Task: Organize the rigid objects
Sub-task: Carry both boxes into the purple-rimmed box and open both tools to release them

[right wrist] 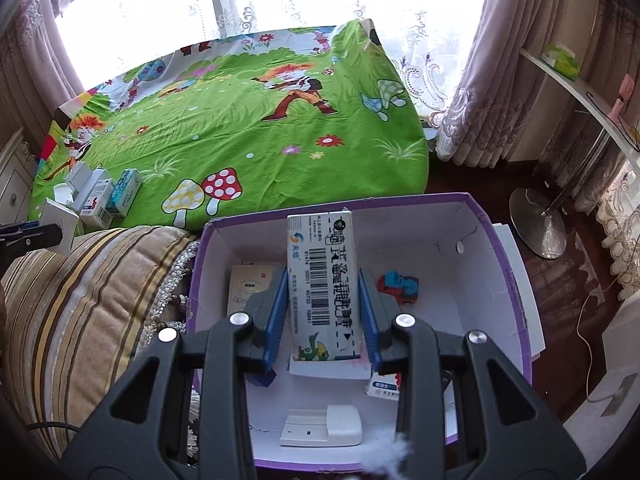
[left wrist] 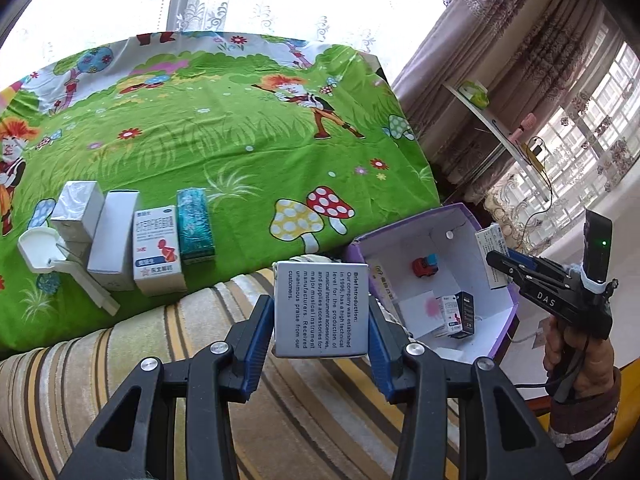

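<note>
My left gripper (left wrist: 320,312) is shut on a grey box with English print (left wrist: 321,309), held above the striped cushion (left wrist: 200,340) beside the purple box (left wrist: 496,320). My right gripper (right wrist: 323,312) is shut on a white medicine box with a barcode (right wrist: 322,284), held over the open purple box (right wrist: 516,280). The right gripper also shows in the left wrist view (left wrist: 500,256), above the purple box's far side. Several boxes (left wrist: 156,248) and a white plastic scoop (left wrist: 40,248) lie in a row on the green bedsheet (left wrist: 240,140).
Inside the purple box lie a red and blue toy car (right wrist: 398,286), a white plastic holder (right wrist: 320,426), a flat white packet (right wrist: 250,284) and a small medicine box (right wrist: 384,388). A lamp base (right wrist: 538,224) stands on the floor at right. Curtains hang behind the bed.
</note>
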A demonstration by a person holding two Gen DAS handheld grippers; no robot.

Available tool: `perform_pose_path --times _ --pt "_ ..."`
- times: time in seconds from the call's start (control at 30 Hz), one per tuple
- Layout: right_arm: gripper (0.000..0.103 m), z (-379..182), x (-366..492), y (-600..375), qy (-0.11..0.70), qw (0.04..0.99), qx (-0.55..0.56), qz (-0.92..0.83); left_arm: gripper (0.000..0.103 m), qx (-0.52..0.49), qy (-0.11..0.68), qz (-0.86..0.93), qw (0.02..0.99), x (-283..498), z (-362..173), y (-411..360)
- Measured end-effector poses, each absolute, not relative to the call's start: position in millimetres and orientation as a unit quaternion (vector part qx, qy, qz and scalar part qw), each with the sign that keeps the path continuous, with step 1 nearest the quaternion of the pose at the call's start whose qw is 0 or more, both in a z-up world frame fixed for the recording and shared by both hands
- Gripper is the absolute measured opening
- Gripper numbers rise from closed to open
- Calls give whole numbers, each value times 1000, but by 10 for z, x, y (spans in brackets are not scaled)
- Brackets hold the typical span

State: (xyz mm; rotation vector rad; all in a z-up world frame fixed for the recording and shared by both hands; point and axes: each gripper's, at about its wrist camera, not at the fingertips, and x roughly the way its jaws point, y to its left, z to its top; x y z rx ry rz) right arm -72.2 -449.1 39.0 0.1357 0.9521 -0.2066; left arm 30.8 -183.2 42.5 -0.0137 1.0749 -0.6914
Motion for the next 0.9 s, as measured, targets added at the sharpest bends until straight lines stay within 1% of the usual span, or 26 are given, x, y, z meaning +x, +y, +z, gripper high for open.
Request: perform_pose_path --times 0.37,0.77,0.83,0.9 --pt "38 392 -1001 -4886 448 873 80 -176 45 24 499 -412 762 -11 496 -2490" --pt "38 432 -1136 -5056 436 871 88 -210 46 54 499 -496 709 -351 483 -3065" --pt "39 439 -1149 -5078 435 870 91 -214 50 58 503 -501 702 -378 471 -3097" --pt "43 439 -1153 -5090 435 869 93 -216 61 56 504 -502 700 -388 461 -3103"
